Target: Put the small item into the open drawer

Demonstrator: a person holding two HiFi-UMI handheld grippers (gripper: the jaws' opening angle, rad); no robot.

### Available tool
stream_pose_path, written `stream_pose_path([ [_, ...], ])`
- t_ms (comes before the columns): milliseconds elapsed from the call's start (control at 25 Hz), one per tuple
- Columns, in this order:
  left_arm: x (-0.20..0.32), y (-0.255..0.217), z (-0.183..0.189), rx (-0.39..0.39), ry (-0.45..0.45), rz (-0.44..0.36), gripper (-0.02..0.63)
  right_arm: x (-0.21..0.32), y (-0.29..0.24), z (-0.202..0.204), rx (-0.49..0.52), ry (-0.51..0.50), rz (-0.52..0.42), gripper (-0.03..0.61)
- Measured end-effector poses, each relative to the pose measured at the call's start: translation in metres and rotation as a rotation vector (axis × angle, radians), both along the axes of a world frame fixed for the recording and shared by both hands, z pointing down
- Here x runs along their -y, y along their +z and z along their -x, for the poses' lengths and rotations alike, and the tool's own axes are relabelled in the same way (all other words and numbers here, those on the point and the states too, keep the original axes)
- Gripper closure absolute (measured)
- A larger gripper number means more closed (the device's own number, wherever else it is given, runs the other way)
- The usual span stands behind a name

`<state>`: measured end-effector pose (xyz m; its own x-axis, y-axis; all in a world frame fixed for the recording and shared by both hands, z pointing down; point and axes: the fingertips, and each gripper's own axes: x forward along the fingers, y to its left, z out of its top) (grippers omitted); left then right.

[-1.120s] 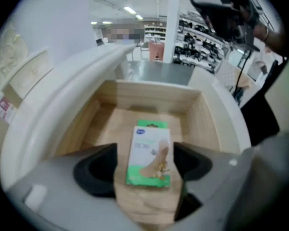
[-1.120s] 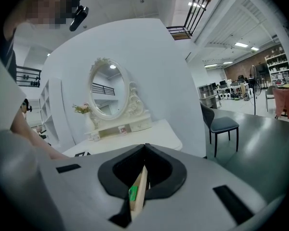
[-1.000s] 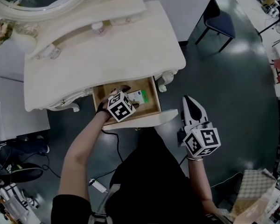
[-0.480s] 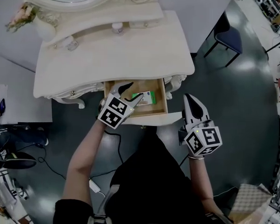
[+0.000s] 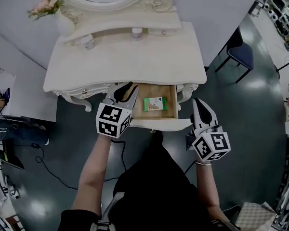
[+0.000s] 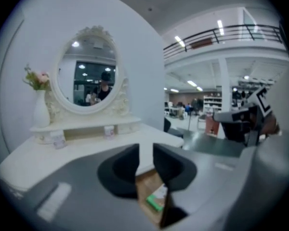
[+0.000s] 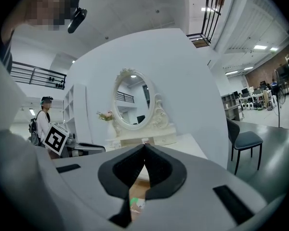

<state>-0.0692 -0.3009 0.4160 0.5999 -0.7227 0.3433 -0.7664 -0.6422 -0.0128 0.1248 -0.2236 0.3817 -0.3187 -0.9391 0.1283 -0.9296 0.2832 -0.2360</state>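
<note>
Small item [image 5: 154,104] lies crosswise in drawer [image 5: 171,96]; left claw [image 6: 145,153] closing, narrowly apart, empty; right claw [image 7: 144,147] together.

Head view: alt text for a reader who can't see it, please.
A small green-and-white packet lies in the open drawer of a white dressing table. The left tongs, empty and just closing to a narrow gap, hover over the drawer's left edge; the right tongs, shut, point beside its right end.

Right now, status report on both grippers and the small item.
Left gripper empty, jaws just been closing, narrow gap. Right gripper shut, empty. Green packet flat in the open drawer. Nothing in the way.
</note>
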Motion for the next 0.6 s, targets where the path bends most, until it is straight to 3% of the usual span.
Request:
stream_pose_path([
  [320, -0.019, -0.028, 0.038, -0.099, -0.152, -0.073, 0.574, -0.009, -0.016, 0.020, -0.013, -0.037, -0.041, 0.581],
  [600, -0.039, -0.043, 0.064, -0.155, -0.230, -0.117, 0.604, -0.017, -0.028, 0.034, -0.011, -0.065, -0.081, 0.581],
])
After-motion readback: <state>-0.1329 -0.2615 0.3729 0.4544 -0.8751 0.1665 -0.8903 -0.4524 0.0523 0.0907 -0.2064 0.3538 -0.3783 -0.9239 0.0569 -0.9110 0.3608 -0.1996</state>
